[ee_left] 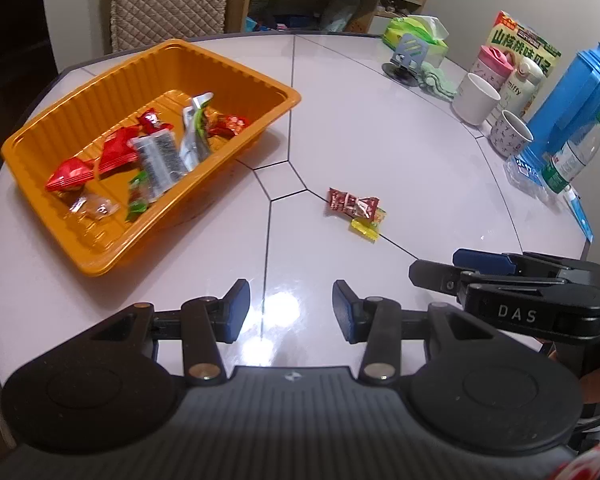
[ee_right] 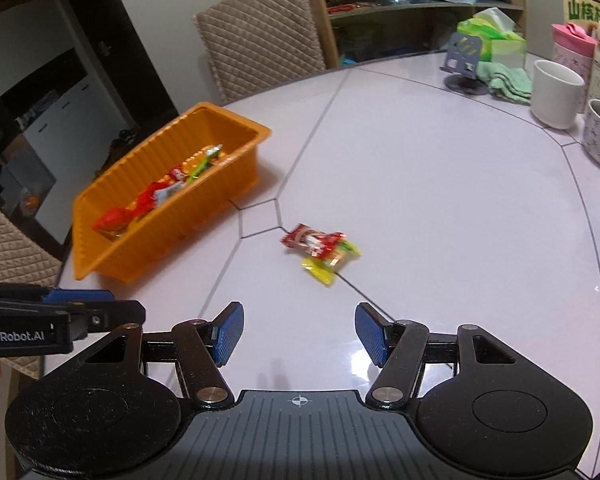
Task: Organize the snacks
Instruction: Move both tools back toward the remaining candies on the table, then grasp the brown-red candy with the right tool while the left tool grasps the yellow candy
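1. My right hand-held gripper [ee_right: 299, 332] carries the lettering "DAS" on its side, readable from the left wrist view; my left hand-held gripper [ee_left: 291, 312] reads "GenRobot.AI" in the right wrist view.
2. At the far right of the surface [ee_left: 380, 120], a white bottle [ee_left: 526, 80] shows "miffy", and a green-and-yellow box [ee_left: 540, 46] behind it bears large Chinese characters.
3. The loose snacks [ee_right: 320, 250] lie in a small touching cluster near the middle of the surface: a red wrapper on top, yellow and green wrappers under it.
4. In the right wrist view the red wrapper's long axis runs from about 10 to 4 o'clock.
5. From my right hand-held gripper the cluster sits ahead at about 12 o'clock, near but apart from the fingertips.
6. From my left one it lies at about 1 o'clock, further off.
7. The orange tray [ee_left: 260, 76], at 10 o'clock from both, holds red, green, silver and clear-wrapped snacks.
8. Both hand-held grippers are spread wide and hold nothing.
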Demonstrator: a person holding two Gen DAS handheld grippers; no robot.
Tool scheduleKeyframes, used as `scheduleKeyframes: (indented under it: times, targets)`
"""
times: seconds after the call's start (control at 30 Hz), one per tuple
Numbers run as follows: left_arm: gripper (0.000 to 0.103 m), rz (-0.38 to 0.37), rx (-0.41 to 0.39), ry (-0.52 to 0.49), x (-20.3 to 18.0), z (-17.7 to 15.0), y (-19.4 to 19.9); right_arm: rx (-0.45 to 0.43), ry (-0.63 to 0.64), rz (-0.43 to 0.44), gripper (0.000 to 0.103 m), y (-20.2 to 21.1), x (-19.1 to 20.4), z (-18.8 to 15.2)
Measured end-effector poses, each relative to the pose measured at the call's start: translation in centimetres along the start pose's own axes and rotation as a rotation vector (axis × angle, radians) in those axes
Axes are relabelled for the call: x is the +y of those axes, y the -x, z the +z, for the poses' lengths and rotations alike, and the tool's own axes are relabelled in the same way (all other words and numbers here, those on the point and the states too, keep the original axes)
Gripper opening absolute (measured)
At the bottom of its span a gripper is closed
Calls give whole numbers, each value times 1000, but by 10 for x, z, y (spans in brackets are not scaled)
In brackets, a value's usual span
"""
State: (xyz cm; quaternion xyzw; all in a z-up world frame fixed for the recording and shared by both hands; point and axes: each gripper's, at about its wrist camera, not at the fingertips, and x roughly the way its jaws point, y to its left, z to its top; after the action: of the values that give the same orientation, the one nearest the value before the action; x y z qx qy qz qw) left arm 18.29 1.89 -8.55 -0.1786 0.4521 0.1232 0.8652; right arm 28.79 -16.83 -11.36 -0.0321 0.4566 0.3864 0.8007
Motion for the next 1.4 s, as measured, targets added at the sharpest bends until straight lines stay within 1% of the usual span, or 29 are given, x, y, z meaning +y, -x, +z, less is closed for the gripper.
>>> scheduleKeyframes:
  times: [0.23, 0.43, 0.53, 0.73, 0.9, 1.23, 1.33, 1.37, 1.4]
  targets:
    - [41, 1, 5, -30, -11, 10, -22, -16, 43, -17, 62, -8, -10, 6]
    - [41, 19, 16, -16, -9, 17, -41, -21, 107, 4, 62, -24, -12, 17]
    - [41, 29, 25, -8, -7, 20, -52, -22, 145, -2, 62, -35, -12, 23]
    - [41, 46, 42, 16, -2, 28, -71, -18, 218, 27, 61, -59, -12, 36]
    - [41, 54, 55, 20, 1, 33, -84, 14, 291, 55, 50, -80, -10, 45]
    - [41, 60, 72, 26, 5, 38, -95, 64, 465, 99, 46, -113, 2, 54]
    - [41, 62, 75, 25, 5, 37, -96, 73, 504, 98, 41, -119, 5, 53]
    - [41, 64, 76, 26, 6, 37, -97, 77, 509, 100, 37, -121, 6, 53]
    - [41, 64, 77, 27, 6, 37, -97, 83, 511, 100, 35, -123, 6, 52]
